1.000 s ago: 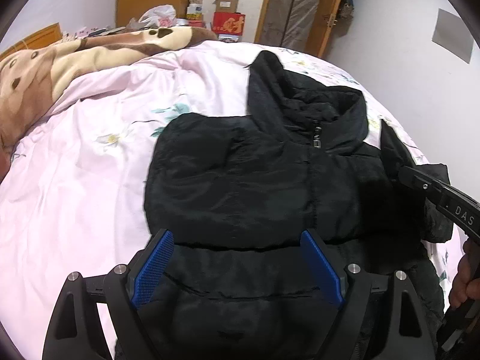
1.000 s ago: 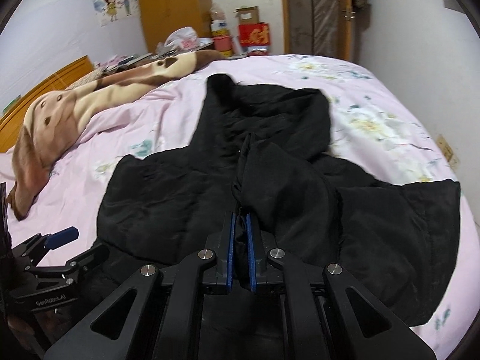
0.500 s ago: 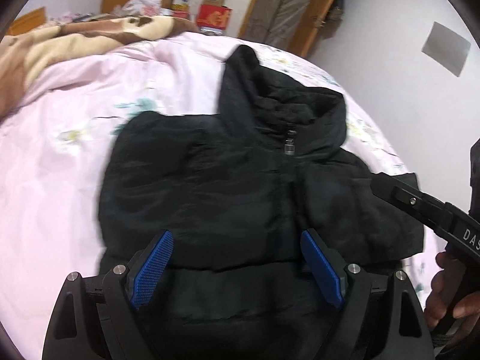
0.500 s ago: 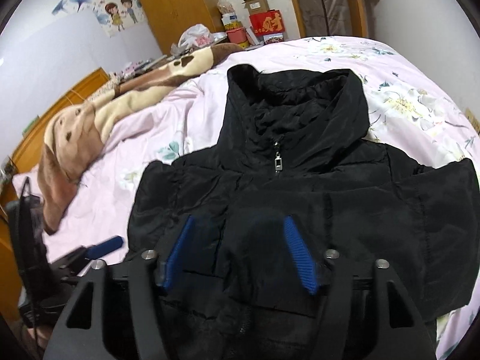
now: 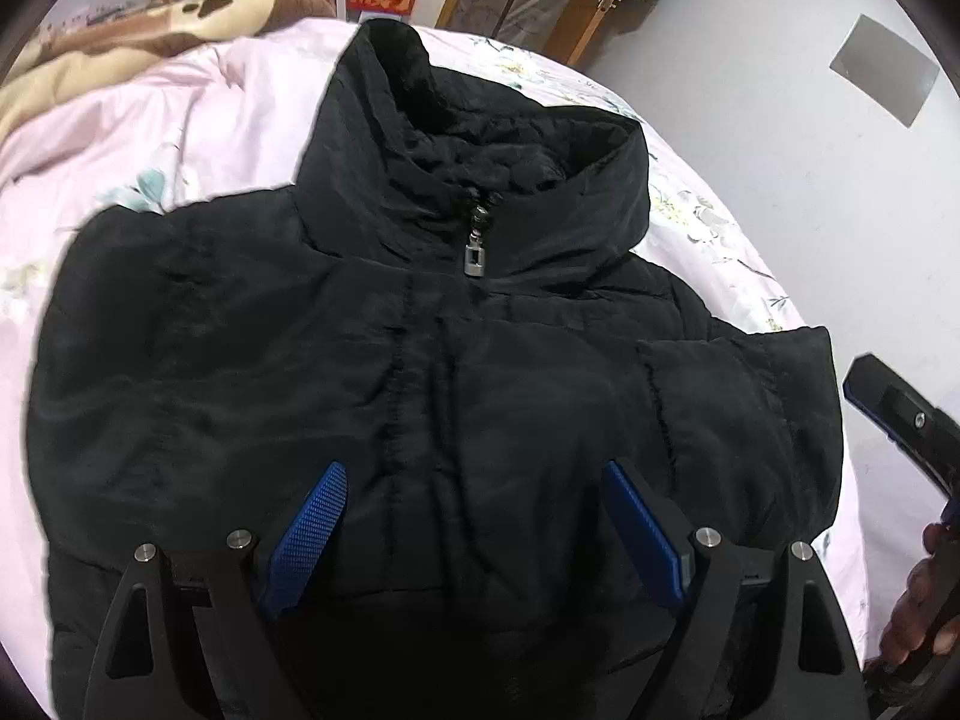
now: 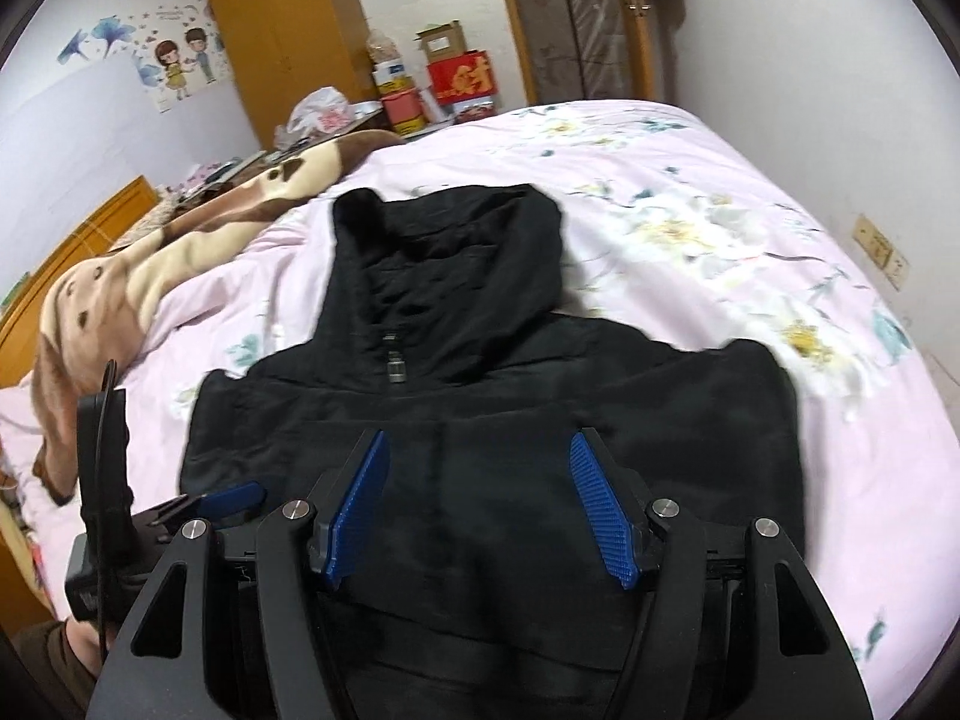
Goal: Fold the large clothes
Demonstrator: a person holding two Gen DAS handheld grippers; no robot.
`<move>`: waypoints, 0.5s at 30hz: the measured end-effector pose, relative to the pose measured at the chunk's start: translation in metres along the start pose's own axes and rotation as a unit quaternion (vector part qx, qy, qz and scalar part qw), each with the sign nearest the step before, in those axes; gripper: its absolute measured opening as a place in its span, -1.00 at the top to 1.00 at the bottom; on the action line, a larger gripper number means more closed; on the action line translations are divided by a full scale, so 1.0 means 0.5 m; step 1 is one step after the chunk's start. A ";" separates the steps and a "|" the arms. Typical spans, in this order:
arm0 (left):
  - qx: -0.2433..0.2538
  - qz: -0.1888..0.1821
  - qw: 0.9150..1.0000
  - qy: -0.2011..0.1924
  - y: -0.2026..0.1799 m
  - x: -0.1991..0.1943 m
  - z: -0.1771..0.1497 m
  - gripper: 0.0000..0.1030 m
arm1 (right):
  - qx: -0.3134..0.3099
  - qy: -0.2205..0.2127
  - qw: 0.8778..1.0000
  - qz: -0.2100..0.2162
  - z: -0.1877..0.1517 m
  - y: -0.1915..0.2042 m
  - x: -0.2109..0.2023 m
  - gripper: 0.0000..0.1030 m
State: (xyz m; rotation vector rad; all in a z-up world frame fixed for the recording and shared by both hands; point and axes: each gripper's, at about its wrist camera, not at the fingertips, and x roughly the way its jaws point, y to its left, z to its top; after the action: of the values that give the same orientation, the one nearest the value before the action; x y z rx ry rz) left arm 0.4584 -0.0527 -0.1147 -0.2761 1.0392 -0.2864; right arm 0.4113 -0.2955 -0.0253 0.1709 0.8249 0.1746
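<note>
A black puffer jacket (image 5: 420, 360) lies front up on the pink floral bed (image 5: 198, 120), zipped, with its zipper pull (image 5: 474, 258) at the collar and the hood pointing away. My left gripper (image 5: 474, 468) hovers over the jacket's chest. Its jaws are closing, and nothing is pinched between the blue pads. My right gripper (image 6: 478, 441) stands open above the lower front of the jacket (image 6: 480, 372), holding nothing. Each gripper shows at the edge of the other's view: the right gripper (image 5: 900, 414) and the left gripper (image 6: 228, 495).
A brown and cream blanket (image 6: 150, 276) is bunched along the bed's left side by a wooden headboard (image 6: 78, 240). Boxes (image 6: 459, 81) and a wardrobe (image 6: 282, 36) stand beyond the bed. A white wall (image 5: 780, 120) runs close on the right. A hand (image 5: 918, 618) grips the right tool.
The right gripper let go of the jacket fold it pinched, opened, and drew back. The left gripper moved in closer over the chest, toward the collar.
</note>
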 end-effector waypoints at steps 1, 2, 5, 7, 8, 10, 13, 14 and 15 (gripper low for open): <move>-0.001 0.000 1.000 0.004 -0.008 0.005 -0.001 -0.41 | 0.005 -0.001 1.000 -0.003 -0.001 -0.012 -0.002 -0.23; 0.007 -0.001 1.000 0.005 -0.018 0.009 -0.003 -0.14 | 0.012 -0.003 1.000 -0.005 -0.003 -0.024 -0.005 -0.23; 0.036 0.013 0.999 -0.001 -0.041 0.007 -0.006 0.52 | 0.035 -0.007 0.999 -0.016 -0.007 -0.061 -0.013 -0.23; 0.040 0.000 0.999 -0.012 -0.048 -0.011 -0.003 0.72 | 0.049 -0.009 0.999 -0.022 -0.012 -0.085 -0.021 -0.23; 0.045 0.001 0.999 -0.022 -0.053 -0.029 0.001 0.77 | 0.052 -0.011 0.998 -0.026 -0.014 -0.096 -0.026 -0.23; 0.049 0.005 0.998 -0.045 -0.057 -0.060 0.014 0.78 | 0.055 -0.013 0.998 -0.036 -0.016 -0.115 -0.033 -0.23; 0.034 0.003 0.996 -0.081 -0.048 -0.109 0.045 0.79 | 0.058 -0.016 0.997 -0.054 -0.015 -0.138 -0.038 -0.23; 0.032 0.010 0.994 -0.100 -0.041 -0.131 0.059 0.79 | 0.059 -0.011 0.996 -0.061 -0.015 -0.144 -0.035 -0.23; 0.032 0.016 0.993 -0.111 -0.036 -0.142 0.070 0.79 | 0.062 -0.007 0.996 -0.065 -0.016 -0.149 -0.034 -0.23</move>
State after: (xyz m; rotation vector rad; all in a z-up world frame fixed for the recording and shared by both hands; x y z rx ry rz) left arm 0.4532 -0.0408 -0.0343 -0.2272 0.8132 -0.2549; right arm 0.4006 -0.3713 -0.0347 0.2342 0.8303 -0.0013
